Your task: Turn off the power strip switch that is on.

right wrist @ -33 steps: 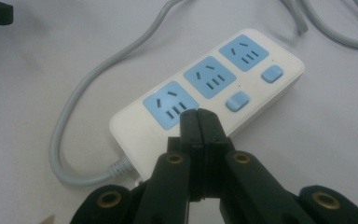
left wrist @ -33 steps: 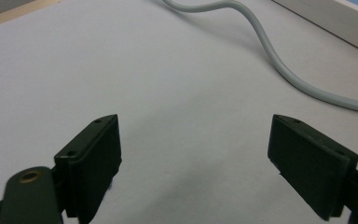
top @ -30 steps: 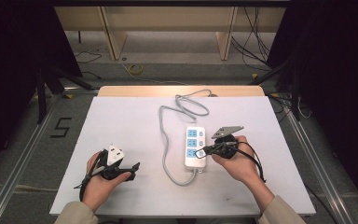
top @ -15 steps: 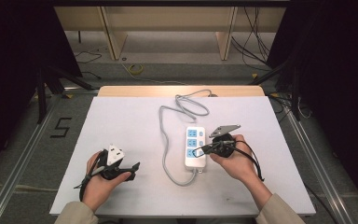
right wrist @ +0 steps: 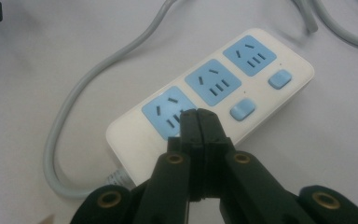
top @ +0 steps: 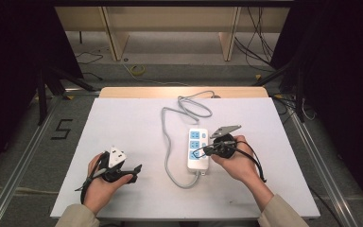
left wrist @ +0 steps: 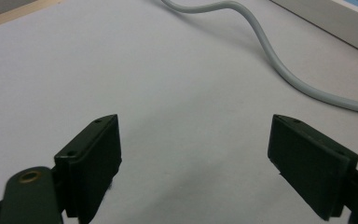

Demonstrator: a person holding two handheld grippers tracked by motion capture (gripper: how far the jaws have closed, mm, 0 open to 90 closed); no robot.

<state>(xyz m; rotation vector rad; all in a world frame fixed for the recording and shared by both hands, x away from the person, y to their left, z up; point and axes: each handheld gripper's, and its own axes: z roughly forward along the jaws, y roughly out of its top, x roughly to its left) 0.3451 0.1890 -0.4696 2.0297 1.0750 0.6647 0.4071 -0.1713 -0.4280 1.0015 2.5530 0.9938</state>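
The right gripper (right wrist: 198, 114), jaws pressed together on nothing, hangs over the white power strip (top: 197, 150) at mid-frame in the high view — its tip over the nearest blue socket (right wrist: 168, 112), by that socket's switch (right wrist: 242, 111). A push from the closed tip could skid the light strip or miss the switch. The left gripper (left wrist: 193, 163), lower left, stands wide and empty, grey cord (left wrist: 279, 65) beyond it.

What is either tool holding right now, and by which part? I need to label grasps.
Nothing is held. The right tool is shut with its jaws empty over the power strip; the left tool is open above the bare table.
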